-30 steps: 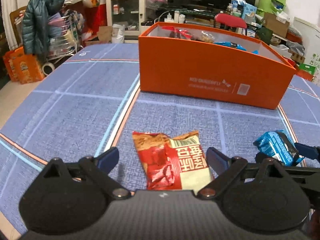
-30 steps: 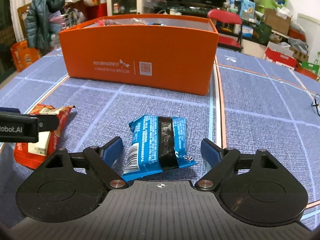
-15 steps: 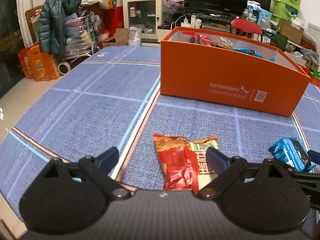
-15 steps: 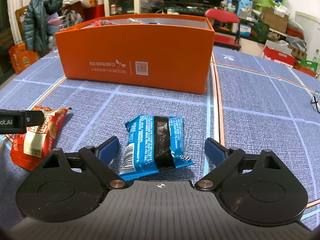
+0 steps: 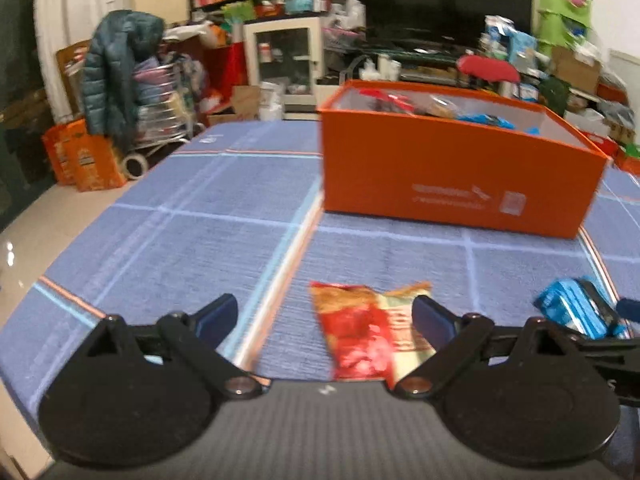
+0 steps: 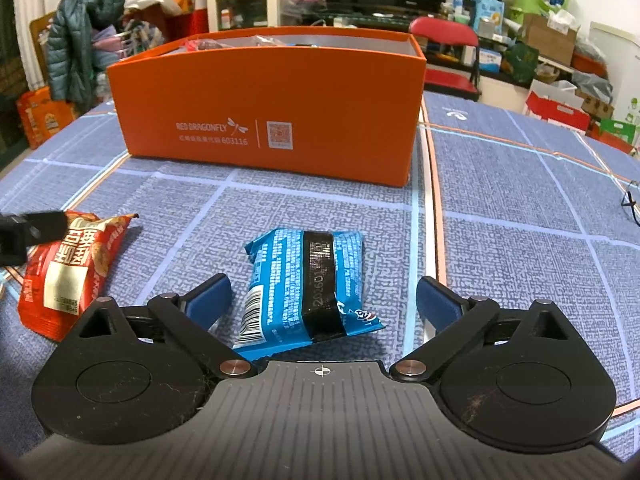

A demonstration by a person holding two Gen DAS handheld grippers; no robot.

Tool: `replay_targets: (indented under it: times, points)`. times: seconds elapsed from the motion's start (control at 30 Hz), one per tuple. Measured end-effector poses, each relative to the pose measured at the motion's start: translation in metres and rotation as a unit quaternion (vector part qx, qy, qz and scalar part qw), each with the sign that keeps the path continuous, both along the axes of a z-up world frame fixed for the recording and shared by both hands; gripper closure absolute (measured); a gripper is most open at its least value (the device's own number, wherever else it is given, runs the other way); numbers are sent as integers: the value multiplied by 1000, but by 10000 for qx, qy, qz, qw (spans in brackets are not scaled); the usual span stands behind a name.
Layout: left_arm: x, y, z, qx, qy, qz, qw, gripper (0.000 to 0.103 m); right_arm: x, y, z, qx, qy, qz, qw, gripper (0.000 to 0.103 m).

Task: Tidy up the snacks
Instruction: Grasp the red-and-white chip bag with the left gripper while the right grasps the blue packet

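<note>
A red snack packet (image 5: 362,334) lies flat on the blue tablecloth, just inside the right finger of my left gripper (image 5: 324,314), which is open and not touching it. The same red packet (image 6: 70,268) shows at the left of the right wrist view. A blue snack packet (image 6: 306,282) with a black band lies between the fingers of my right gripper (image 6: 324,300); its jaws are opening and the pads stand clear of the packet. The blue packet (image 5: 576,312) also shows at the right in the left wrist view. An orange box (image 6: 276,118) holding several snacks stands behind.
The orange box (image 5: 456,172) sits on the far half of the cloth-covered table (image 5: 180,232). The table's left edge drops to the floor (image 5: 36,216). A red chair (image 6: 444,34) and cluttered shelves stand beyond the table. A thin cable (image 6: 628,204) lies at the right edge.
The left wrist view has swung left and up, so the red packet now sits near the right finger. My right gripper's jaws have spread wider around the blue packet.
</note>
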State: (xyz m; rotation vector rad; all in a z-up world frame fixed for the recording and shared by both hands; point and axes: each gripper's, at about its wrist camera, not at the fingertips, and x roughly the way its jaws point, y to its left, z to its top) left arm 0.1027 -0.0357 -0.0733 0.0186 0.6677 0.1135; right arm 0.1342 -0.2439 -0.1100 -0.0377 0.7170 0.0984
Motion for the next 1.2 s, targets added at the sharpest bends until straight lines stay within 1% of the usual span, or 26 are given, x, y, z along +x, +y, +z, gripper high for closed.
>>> replay_targets:
  times: [0.1,0.17,0.23,0.37,0.53,0.67,0.73,0.83,0.87,0.93,1.03,1.1,1.17,1.2]
  points:
    - [-4,-18,-3,246,-136,-329,9991,10,0,-2,0,8,-20,7,10000,10]
    - [-4,-26,-6,226,-107,-684,9973,10,0,-2,-1,9,-22,0,10000,9]
    - [-4,-30,-10,214,-51,-820,9964,10,0,-1,-1,6,-19,-6,10000,9]
    - [0,-24,-17,221,263,-795,9962,10,-1,-4,-1,12,-12,-28,10000,8]
    - [-5,-11,-19,419,282,-770,9957,10,-1,-5,-1,9,-13,0,10000,8]
    - [-12,-1,-17,284,320,-698,9966,10,-1,-6,-2,8,-17,4,10000,8]
    - [-18,0,-11,223,197,-779,9965,10,-1,-7,-2,8,-14,7,10000,8]
    - [-20,0,1,97,-125,-1087,9939,10,-2,-7,-2,10,-23,-2,10000,8]
    - [-19,0,3,84,-153,-1144,9933,10,-2,-7,-2,8,-28,-5,10000,8]
    - [-11,3,4,-50,-43,-1098,9939,10,-2,-7,-2,6,-36,-2,10000,8]
    - [0,12,1,-357,243,-884,9951,10,-2,-7,-2,11,-36,1,10000,8]
    - [7,15,-3,-348,382,-789,9955,10,-2,-6,-2,7,-36,-2,10000,8]
    - [12,15,-6,-252,427,-738,9960,10,-2,-6,-2,5,-32,-26,10000,8]
    - [15,16,-7,-265,441,-749,9959,10,-1,-6,-2,1,-20,-54,10000,8]
